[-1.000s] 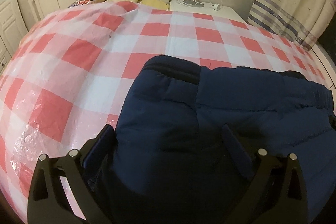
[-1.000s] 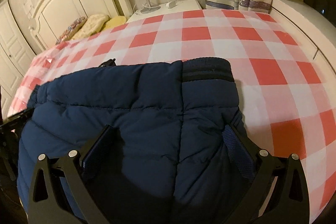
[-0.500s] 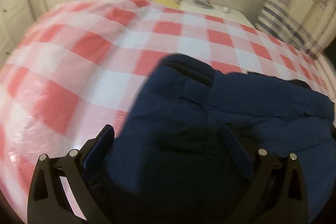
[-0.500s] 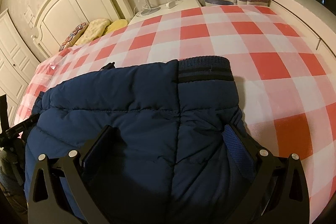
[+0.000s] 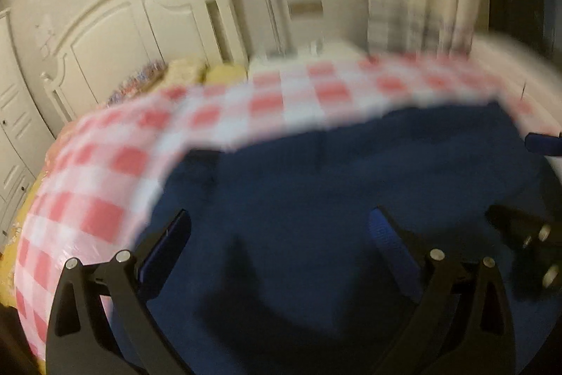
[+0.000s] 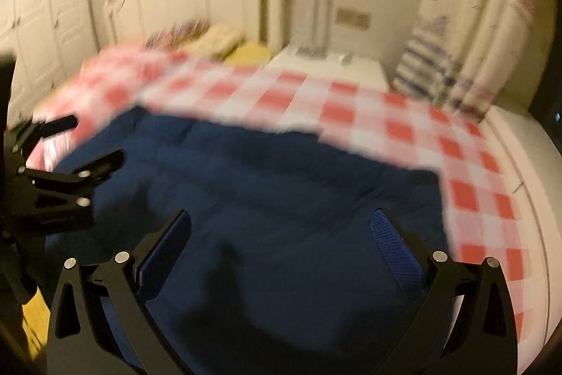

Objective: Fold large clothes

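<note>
left tongs: mine [image 5: 281,227], fingers spread wide apart, nothing pinched between them. Navy fabric fills the gap underneath; can't tell if the pads touch it.
right tongs: mine [image 6: 281,227], fingers also wide apart, nothing clamped. Same navy fabric below and between.
jacket: navy padded jacket [image 5: 351,171], lying on the near part of the bed, spread left to right, quilt seams faintly visible in the right wrist view [image 6: 267,171]. Far edge runs across mid-frame in both views.
bed cover: red-and-white check sheet [image 5: 105,164], under the jacket, exposed on the far side and to the left; in the right view it shows far and right [image 6: 404,129].
cross views: right tongs show at the right edge of the left view [image 5: 534,255]; left tongs show at the left edge of the right view [image 6: 63,185]. Both sit at opposite ends of the jacket.
headboard: white, carved [image 5: 140,23], far left.
pillows: patterned and yellow ones [image 6: 217,41] at the far end by the headboard, lying on the bed.
nightstand: white [image 6: 337,69], far side beside the bed; items on top too blurred to name.
curtain: striped [image 6: 428,65], far right.
image quality: both views motion-blurred, fine detail unreadable.
containers: can't make any out.
</note>
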The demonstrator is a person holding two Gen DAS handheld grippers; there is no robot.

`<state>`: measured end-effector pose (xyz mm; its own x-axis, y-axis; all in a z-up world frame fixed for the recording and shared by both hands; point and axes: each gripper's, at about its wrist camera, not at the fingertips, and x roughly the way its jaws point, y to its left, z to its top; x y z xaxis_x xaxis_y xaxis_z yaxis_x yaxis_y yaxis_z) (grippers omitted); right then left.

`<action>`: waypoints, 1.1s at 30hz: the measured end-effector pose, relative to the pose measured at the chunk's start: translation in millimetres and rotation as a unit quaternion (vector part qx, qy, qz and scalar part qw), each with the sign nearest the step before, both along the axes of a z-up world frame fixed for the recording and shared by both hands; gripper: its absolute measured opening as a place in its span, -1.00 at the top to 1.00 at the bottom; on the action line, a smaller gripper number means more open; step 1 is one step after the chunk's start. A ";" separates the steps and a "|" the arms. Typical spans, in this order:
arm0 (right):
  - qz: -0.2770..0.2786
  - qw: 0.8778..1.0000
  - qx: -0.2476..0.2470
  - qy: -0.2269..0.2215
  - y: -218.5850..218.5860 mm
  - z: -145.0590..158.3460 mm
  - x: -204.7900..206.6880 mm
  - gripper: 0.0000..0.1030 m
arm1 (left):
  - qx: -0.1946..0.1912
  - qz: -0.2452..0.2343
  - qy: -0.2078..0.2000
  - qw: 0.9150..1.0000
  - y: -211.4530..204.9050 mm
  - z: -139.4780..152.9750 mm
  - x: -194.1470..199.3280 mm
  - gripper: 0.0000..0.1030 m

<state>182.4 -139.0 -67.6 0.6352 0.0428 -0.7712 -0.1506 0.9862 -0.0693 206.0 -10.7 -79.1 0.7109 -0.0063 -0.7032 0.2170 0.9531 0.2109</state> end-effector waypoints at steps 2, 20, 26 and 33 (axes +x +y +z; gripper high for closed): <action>0.001 1.000 0.029 0.004 -5.1 -15.3 3.3 -0.91 | -0.025 0.000 0.004 1.000 4.7 -10.0 -0.1 -0.96; 0.001 0.999 0.033 0.011 -5.7 -24.0 8.1 -0.91 | -0.032 0.004 0.008 0.999 6.6 -15.8 0.8 -0.96; 0.000 0.999 0.034 0.001 -7.8 -20.2 4.5 -0.91 | -0.040 0.005 0.010 0.999 10.9 -14.1 0.4 -0.96; -0.018 0.996 0.066 -0.059 -38.1 19.5 -35.4 -0.91 | -0.059 0.031 -0.044 0.997 56.9 23.0 -44.7 -0.95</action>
